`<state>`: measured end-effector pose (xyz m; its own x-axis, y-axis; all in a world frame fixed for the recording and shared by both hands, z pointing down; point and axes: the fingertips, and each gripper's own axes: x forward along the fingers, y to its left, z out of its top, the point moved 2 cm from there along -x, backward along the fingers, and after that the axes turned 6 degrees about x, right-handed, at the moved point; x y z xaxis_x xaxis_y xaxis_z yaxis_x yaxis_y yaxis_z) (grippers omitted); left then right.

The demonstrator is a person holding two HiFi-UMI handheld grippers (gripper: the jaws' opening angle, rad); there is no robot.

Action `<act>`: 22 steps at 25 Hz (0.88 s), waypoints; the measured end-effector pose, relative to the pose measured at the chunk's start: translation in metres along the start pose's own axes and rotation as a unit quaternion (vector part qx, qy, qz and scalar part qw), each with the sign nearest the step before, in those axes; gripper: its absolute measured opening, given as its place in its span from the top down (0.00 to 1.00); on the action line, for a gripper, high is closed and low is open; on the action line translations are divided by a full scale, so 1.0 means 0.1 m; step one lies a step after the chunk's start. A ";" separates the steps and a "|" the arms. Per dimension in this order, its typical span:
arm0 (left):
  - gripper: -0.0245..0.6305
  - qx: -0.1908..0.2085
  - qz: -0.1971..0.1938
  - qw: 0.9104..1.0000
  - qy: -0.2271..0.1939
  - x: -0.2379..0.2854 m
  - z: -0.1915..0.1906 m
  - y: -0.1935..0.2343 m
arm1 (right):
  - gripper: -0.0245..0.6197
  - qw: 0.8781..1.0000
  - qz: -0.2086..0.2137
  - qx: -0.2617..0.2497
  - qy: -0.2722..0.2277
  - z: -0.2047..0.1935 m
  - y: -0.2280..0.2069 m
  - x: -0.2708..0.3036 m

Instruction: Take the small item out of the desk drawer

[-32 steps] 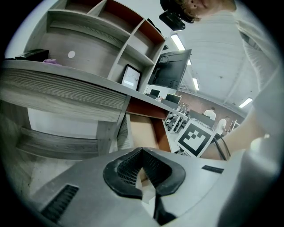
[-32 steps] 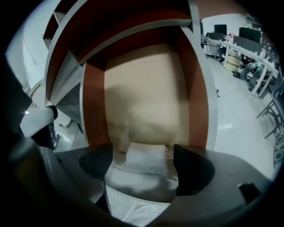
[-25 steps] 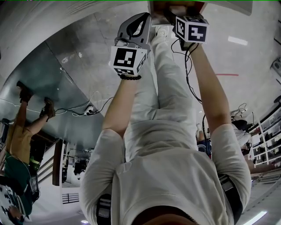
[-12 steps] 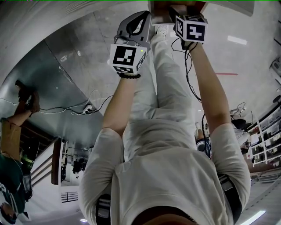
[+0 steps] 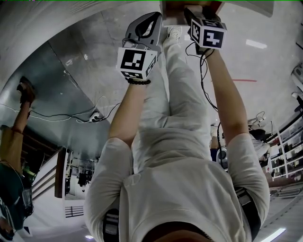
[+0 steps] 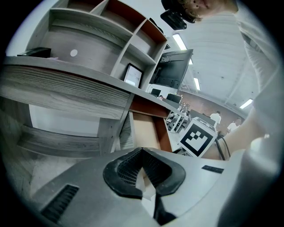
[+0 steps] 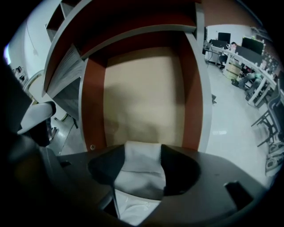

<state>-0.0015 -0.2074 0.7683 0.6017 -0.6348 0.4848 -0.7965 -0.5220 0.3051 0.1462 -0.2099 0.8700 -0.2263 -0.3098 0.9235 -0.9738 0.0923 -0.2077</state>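
The desk drawer (image 7: 93, 102) stands pulled out, with red-brown walls and a pale floor; its bare floor (image 6: 144, 131) also shows in the left gripper view. My right gripper (image 7: 143, 150) reaches over its front end, and a small white item (image 7: 142, 170) fills the gap between the closing jaws, touching both black pads. In the head view the right gripper (image 5: 191, 12) is at the drawer (image 5: 173, 16) at the top edge. My left gripper (image 6: 142, 151) hangs beside the drawer, tips together, holding nothing; it is at the upper middle as the left gripper (image 5: 150, 22).
A grey desk (image 6: 80, 84) with shelf compartments carries a small framed picture (image 6: 132, 75) and a monitor (image 6: 171, 71). A cable (image 5: 94, 116) lies on the floor. Another person (image 5: 19, 142) stands at the left. Racks (image 5: 289, 146) line the right side.
The right gripper's marker cube has shifted and tilted a little at the drawer. The left gripper has barely moved. The person at the left has shifted along the edge.
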 end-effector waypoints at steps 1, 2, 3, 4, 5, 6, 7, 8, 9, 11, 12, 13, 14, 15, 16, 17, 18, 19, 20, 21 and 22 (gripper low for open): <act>0.96 0.000 0.001 1.000 0.000 0.00 0.00 0.00 | 0.57 1.000 0.001 -0.002 -0.002 -0.01 0.00 -0.01; 0.96 0.000 0.002 1.000 -0.001 -0.01 0.00 0.00 | 0.57 1.000 0.002 -0.004 -0.004 -0.01 0.01 -0.02; 0.96 0.001 0.003 1.000 -0.001 -0.01 0.00 0.00 | 0.57 1.000 0.003 -0.004 -0.007 -0.02 0.01 -0.03; 0.96 0.001 0.004 1.000 -0.001 -0.02 0.00 0.00 | 0.57 1.000 0.004 -0.004 -0.010 -0.02 0.02 -0.04; 0.96 0.001 0.005 1.000 -0.001 -0.03 0.00 0.01 | 0.57 1.000 0.005 -0.002 -0.014 -0.01 0.02 -0.05; 0.96 0.001 0.006 1.000 -0.001 -0.04 0.00 0.02 | 0.57 1.000 0.006 0.002 -0.019 0.00 0.02 -0.07; 0.96 0.001 0.007 1.000 -0.001 -0.05 0.01 0.03 | 0.57 1.000 0.006 0.006 -0.023 0.02 0.02 -0.09; 0.96 0.002 0.007 1.000 -0.001 -0.06 0.02 0.03 | 0.57 1.000 0.005 0.009 -0.028 0.03 0.02 -0.12; 0.96 0.002 0.007 1.000 -0.002 -0.08 0.02 0.03 | 0.57 0.999 0.004 0.012 -0.033 0.04 0.02 -0.15; 0.96 0.006 0.006 1.000 -0.002 -0.13 0.03 0.03 | 0.57 0.999 0.003 0.017 -0.041 0.05 0.03 -0.23; 0.96 0.010 0.005 1.000 -0.002 -0.16 0.06 0.02 | 0.57 0.999 0.003 0.019 -0.044 0.06 0.03 -0.27; 0.96 0.014 0.003 1.000 -0.003 -0.20 0.10 0.00 | 0.57 0.999 0.003 0.021 -0.047 0.07 0.03 -0.33; 0.96 0.020 0.001 1.000 -0.004 -0.23 0.15 -0.03 | 0.57 0.999 0.004 0.022 -0.050 0.10 0.03 -0.40; 0.96 0.027 0.000 1.000 -0.006 -0.27 0.22 -0.05 | 0.57 0.998 0.005 0.023 -0.054 0.13 0.03 -0.48; 0.96 0.034 0.000 0.999 -0.008 -0.30 0.29 -0.07 | 0.57 0.998 0.006 0.024 -0.059 0.18 0.04 -0.56; 0.96 0.040 0.001 0.999 -0.009 -0.34 0.35 -0.07 | 0.57 0.998 0.008 0.025 -0.064 0.22 0.05 -0.65; 0.96 0.045 0.004 0.999 -0.009 -0.39 0.40 -0.07 | 0.57 0.997 0.009 0.027 -0.069 0.25 0.07 -0.73; 0.96 0.047 0.007 0.999 -0.009 -0.44 0.44 -0.06 | 0.57 0.997 0.009 0.029 -0.074 0.28 0.09 -0.82; 0.96 0.049 0.011 0.999 -0.008 -0.49 0.48 -0.05 | 0.57 0.996 0.010 0.030 -0.078 0.30 0.12 -0.90; 0.96 0.052 0.015 0.999 -0.008 -0.55 0.53 -0.03 | 0.57 0.996 0.012 0.032 -0.082 0.32 0.16 -0.97; 0.96 0.055 0.018 0.998 -0.010 -0.60 0.58 -0.01 | 0.57 0.996 0.013 0.032 -0.086 0.34 0.21 -1.04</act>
<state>-0.0337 -0.2014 0.6914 0.5746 -0.6650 0.4772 -0.8072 -0.5569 0.1959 0.1485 -0.2084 0.7588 -0.2461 -0.4656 0.8501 -0.9657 0.0432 -0.2559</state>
